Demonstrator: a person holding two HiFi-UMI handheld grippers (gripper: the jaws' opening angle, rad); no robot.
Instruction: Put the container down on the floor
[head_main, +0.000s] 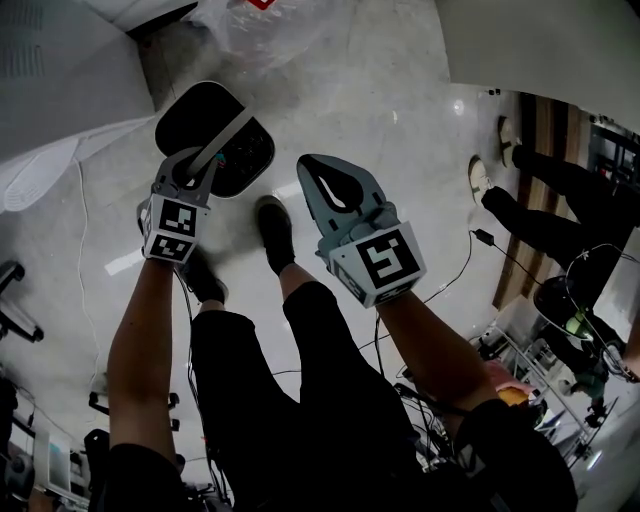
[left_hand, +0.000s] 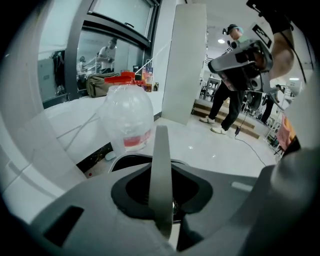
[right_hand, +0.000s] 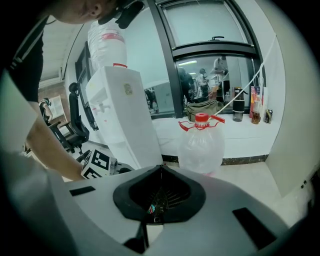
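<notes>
The container (head_main: 212, 132) is a black bin with a pale grey handle (head_main: 222, 140) across its top. It is in front of my left foot, and I cannot tell whether it touches the floor. My left gripper (head_main: 196, 168) is shut on that handle. The left gripper view shows the grey handle (left_hand: 161, 170) standing upright between the jaws, with the bin's rim (left_hand: 120, 159) beyond it. My right gripper (head_main: 332, 188) hovers to the right of the bin, shut and holding nothing. Its jaws meet in a thin line (right_hand: 161, 169) in the right gripper view.
A clear water jug with a red cap (left_hand: 127, 117) (right_hand: 201, 145) stands on the pale floor just beyond the bin. A white water dispenser (right_hand: 120, 115) is beside it. Another person (head_main: 560, 200) stands to the right, near a floor cable (head_main: 470, 262). My shoes (head_main: 275, 232) are below the bin.
</notes>
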